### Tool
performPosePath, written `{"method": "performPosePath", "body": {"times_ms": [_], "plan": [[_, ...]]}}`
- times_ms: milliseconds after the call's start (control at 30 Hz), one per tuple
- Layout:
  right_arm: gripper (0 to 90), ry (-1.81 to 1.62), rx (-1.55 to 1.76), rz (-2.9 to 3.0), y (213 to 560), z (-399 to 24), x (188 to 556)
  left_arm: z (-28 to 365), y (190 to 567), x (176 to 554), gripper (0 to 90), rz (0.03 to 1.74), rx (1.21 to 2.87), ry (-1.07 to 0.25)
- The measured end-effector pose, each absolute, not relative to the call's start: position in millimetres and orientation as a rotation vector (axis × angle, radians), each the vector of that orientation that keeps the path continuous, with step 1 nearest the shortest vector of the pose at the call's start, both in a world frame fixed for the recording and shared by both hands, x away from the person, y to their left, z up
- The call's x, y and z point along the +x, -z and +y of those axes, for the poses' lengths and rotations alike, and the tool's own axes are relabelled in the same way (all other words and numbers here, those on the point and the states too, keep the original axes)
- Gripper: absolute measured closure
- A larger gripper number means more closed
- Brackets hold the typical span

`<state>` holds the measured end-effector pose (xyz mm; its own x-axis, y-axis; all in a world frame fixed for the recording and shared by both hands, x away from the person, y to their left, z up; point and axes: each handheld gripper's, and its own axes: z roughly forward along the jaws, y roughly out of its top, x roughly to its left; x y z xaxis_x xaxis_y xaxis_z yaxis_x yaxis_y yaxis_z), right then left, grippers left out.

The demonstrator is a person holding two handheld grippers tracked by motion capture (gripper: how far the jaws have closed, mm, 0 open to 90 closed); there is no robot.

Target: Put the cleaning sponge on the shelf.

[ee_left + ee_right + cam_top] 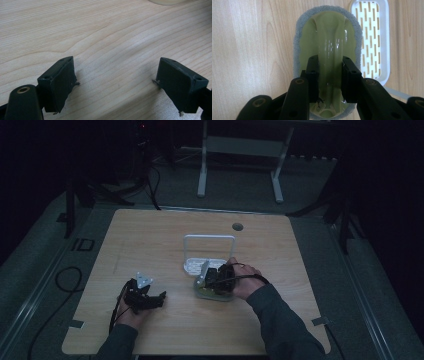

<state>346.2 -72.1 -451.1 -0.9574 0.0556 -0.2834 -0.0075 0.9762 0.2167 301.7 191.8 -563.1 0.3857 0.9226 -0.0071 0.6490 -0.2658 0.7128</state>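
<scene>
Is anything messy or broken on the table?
Nothing looks broken or spilled. The green scrubber lies flat on the table, beside the white rack instead of on it, with the right tool shut on its handle. The left tool is open over bare wood.

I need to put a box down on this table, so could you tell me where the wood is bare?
The far left of the table, from the back edge to the left gripper, lies bare, as does the near strip between the two forearms. It is crowded right of centre, where the right gripper, shut on the green sponge brush, sits beside the white slotted tray.
</scene>
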Motion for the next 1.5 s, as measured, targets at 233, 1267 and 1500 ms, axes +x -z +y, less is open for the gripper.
{"method": "performPosePath", "body": {"times_ms": [233,1267,1500], "plan": [[71.3,-0.320,0.032,2.831,452,-72,349,192,563,302,15.7,1.344,2.012,-0.555],[71.3,-0.313,0.007,2.779,439,-64,367,191,563,302,15.7,1.341,2.012,-0.554],[71.3,-0.319,-0.003,2.786,441,-63,372,191,563,302,15.7,1.338,2.013,-0.553]]}}
